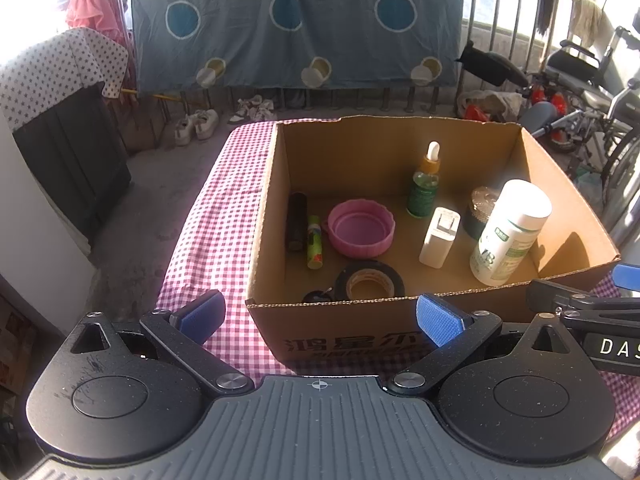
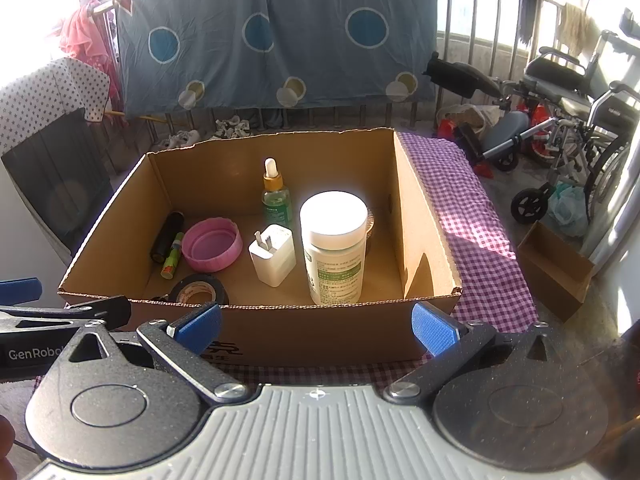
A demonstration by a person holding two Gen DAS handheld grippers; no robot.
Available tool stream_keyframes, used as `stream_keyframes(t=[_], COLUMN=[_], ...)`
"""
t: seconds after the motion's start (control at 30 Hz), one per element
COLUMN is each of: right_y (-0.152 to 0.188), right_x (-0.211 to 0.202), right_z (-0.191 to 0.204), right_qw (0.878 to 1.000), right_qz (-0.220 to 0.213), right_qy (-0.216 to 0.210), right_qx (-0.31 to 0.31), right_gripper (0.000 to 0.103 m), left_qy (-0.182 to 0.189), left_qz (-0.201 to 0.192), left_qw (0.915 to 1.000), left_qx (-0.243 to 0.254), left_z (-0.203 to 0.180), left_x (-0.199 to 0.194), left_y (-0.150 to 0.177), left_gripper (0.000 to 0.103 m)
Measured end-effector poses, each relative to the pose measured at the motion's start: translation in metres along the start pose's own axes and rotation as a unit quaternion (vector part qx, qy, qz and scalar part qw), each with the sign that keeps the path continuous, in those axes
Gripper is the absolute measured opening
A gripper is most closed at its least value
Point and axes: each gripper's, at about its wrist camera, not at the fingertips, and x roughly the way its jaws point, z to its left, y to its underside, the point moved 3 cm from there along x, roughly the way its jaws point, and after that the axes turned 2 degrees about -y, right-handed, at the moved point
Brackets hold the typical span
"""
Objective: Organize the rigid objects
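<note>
Both grippers, left gripper (image 1: pixel 320 314) and right gripper (image 2: pixel 316 326), hover empty, fingers apart, before cardboard box (image 2: pixel 280 336) on desk. White bottle (image 2: pixel 334 248), charger (image 2: pixel 273 255), pink lid (image 2: pixel 212 245), tape roll (image 2: pixel 198 290) already inside; sorting looks near done. Next move: likely pull back or check for strays.

You are working on the enclosed balcony of a home, not a lab or shop. Across the top of the frame a blue bedsheet (image 1: pixel 296 24) with round patches hangs drying over a metal railing (image 1: pixel 504 20), with pink clothing (image 1: pixel 90 4) on the rail at upper left. Pairs of white sneakers (image 1: pixel 198 124) sit on the bare concrete floor below the sheet. At right, folded wheelchairs (image 2: pixel 576 92) are parked against the bars. In the middle, a cardboard box (image 2: pixel 280 332) of small household items rests on a table with a red-and-white checked cloth (image 1: pixel 216 200). Sunlight floods in through the railing.
</note>
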Motion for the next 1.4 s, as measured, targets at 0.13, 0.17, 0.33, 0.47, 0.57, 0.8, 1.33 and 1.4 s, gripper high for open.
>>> stream_keyframes(t=[0.13, 0.17, 0.33, 0.47, 0.57, 0.8, 1.33, 1.4], right_y=[0.000, 0.000, 0.000, 0.000, 0.000, -0.001, -0.004, -0.005], right_x=[-0.001, -0.001, -0.001, -0.002, -0.004, -0.004, -0.008, -0.009], right_z=[0.001, 0.001, 0.002, 0.003, 0.004, 0.005, 0.010, 0.010], right_qw=[1.000, 1.000, 1.000, 1.000, 1.000, 1.000, 1.000, 1.000], right_qz=[-0.002, -0.002, -0.003, -0.004, -0.006, -0.005, -0.011, -0.012], right_qy=[0.001, 0.001, 0.002, 0.003, 0.004, 0.003, 0.005, 0.005], right_qx=[-0.001, -0.001, -0.002, -0.003, -0.004, -0.004, -0.011, -0.012], right_gripper=[0.103, 0.103, 0.103, 0.103, 0.103, 0.103, 0.103, 0.103], left_qy=[0.000, 0.000, 0.001, 0.000, 0.000, -0.002, -0.002, -0.001], left_qz=[-0.002, -0.002, -0.001, -0.002, -0.002, -0.001, -0.004, -0.005], left_qw=[1.0000, 1.0000, 1.0000, 1.0000, 1.0000, 1.0000, 0.9999, 0.9999], left_qx=[-0.002, -0.002, -0.002, -0.003, -0.004, -0.005, -0.012, -0.012], left_z=[0.001, 0.001, 0.001, 0.002, 0.002, 0.002, 0.004, 0.004], left_x=[0.000, 0.000, 0.000, -0.002, -0.003, -0.004, -0.007, -0.008], left_y=[0.000, 0.000, 0.000, 0.000, 0.000, 0.000, -0.001, -0.001], left_gripper=[0.102, 0.102, 0.102, 0.102, 0.102, 0.102, 0.102, 0.102])
